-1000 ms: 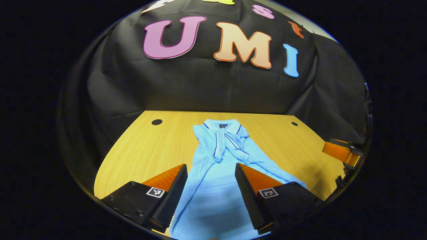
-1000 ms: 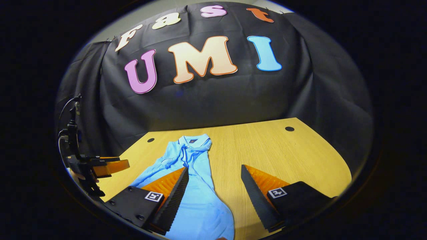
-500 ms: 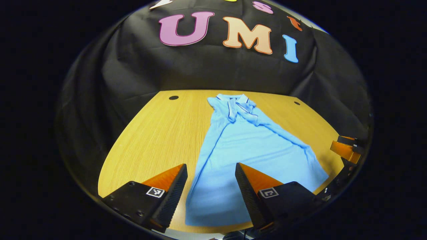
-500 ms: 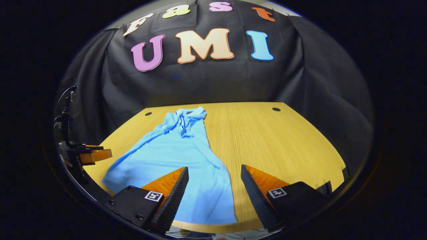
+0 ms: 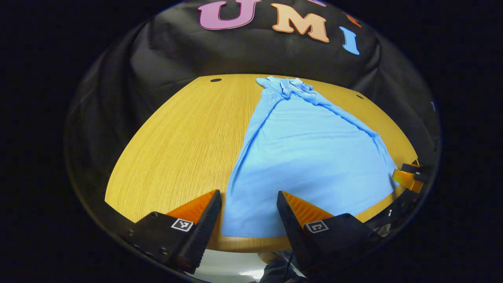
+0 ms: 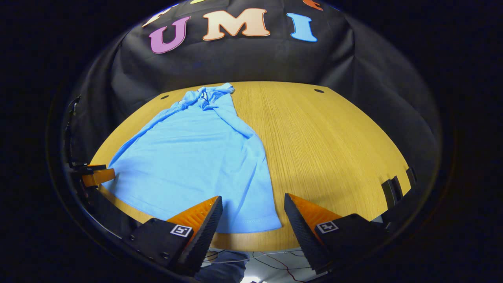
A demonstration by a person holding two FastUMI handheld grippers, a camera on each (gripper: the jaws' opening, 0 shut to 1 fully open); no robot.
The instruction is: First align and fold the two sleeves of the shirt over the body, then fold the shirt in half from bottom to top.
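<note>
Two tools, left tool [image 5: 249, 214] and right tool [image 6: 253, 218], hung agape, empty, over the shirt's [image 6: 196, 157] hem at the counter [image 6: 334, 149] edge.

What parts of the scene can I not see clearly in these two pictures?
- Shirt collar and folded sleeves: bunched and small, far end, both views.
- Hem's middle: behind the left gripper fingers, left gripper view.
- Floor under the table: cut off by its edge.

Both views look from near table [image 5: 173, 145] edge toward far wall. Left gripper view sits left, right gripper view right. Both share shirt [image 5: 306, 157] [image 6: 196, 157].
</note>
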